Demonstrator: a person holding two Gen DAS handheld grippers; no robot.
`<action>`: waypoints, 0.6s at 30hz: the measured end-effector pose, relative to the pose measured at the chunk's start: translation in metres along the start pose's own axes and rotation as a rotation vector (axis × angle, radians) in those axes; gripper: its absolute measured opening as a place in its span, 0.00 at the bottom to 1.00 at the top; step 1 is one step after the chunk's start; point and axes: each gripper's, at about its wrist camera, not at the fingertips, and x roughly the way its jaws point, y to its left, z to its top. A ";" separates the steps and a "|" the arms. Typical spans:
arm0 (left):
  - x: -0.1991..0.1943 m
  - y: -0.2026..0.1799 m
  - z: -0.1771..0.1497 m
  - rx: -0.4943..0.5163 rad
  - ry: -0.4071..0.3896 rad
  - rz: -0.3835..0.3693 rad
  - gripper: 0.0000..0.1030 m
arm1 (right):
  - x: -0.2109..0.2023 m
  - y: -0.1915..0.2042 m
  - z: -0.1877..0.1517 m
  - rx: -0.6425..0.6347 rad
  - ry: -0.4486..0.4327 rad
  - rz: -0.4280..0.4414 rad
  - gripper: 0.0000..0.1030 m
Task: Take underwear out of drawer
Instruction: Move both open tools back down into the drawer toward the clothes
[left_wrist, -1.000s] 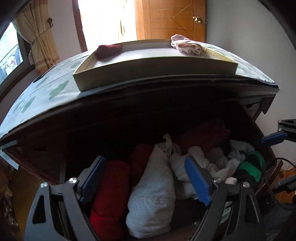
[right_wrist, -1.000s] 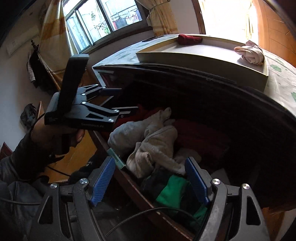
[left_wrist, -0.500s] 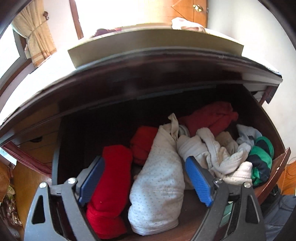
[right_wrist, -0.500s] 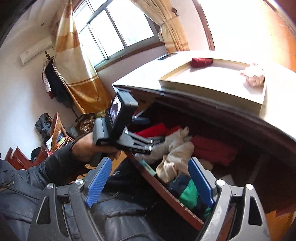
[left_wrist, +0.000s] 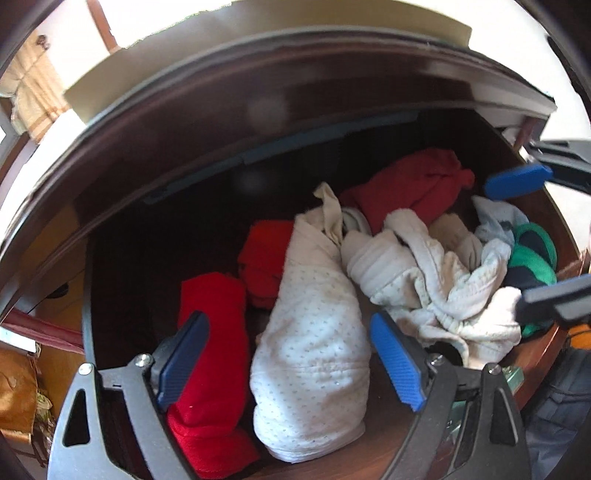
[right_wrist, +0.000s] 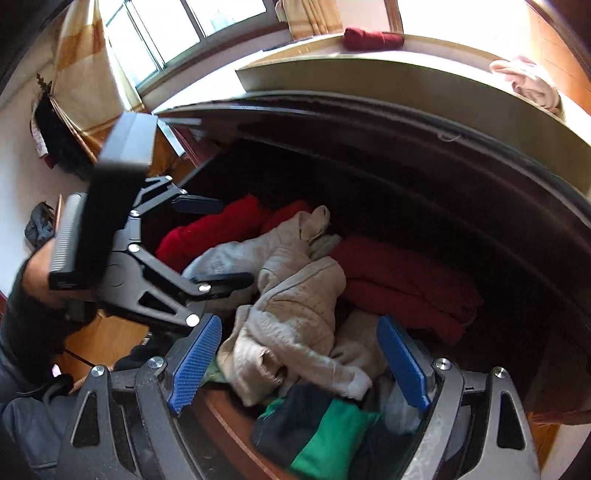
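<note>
Left gripper (left_wrist: 288, 363) spread wide, nothing pinched, above red roll (left_wrist: 210, 369) and white dotted underwear (left_wrist: 314, 350) inside drawer (left_wrist: 88, 295). Drawer's back dark, hard to read. Right gripper (right_wrist: 299, 363) jaws just opened, spread over beige heap (right_wrist: 295, 314), perhaps not touching; green piece (right_wrist: 332, 435) cut off below.

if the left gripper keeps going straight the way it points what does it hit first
Most likely the white dotted garment in the drawer. It lies between the open left gripper's fingers, with the red roll just to its left. Depth is hard to judge here.
</note>
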 end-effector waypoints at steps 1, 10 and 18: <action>0.002 0.000 0.001 0.009 0.014 -0.009 0.88 | 0.003 -0.001 0.001 -0.003 0.011 -0.006 0.85; 0.016 -0.003 0.008 0.043 0.077 -0.068 0.81 | 0.031 0.002 0.002 -0.096 0.141 0.022 0.83; 0.039 -0.007 0.015 0.068 0.155 -0.107 0.62 | 0.055 -0.006 0.000 -0.079 0.242 0.101 0.64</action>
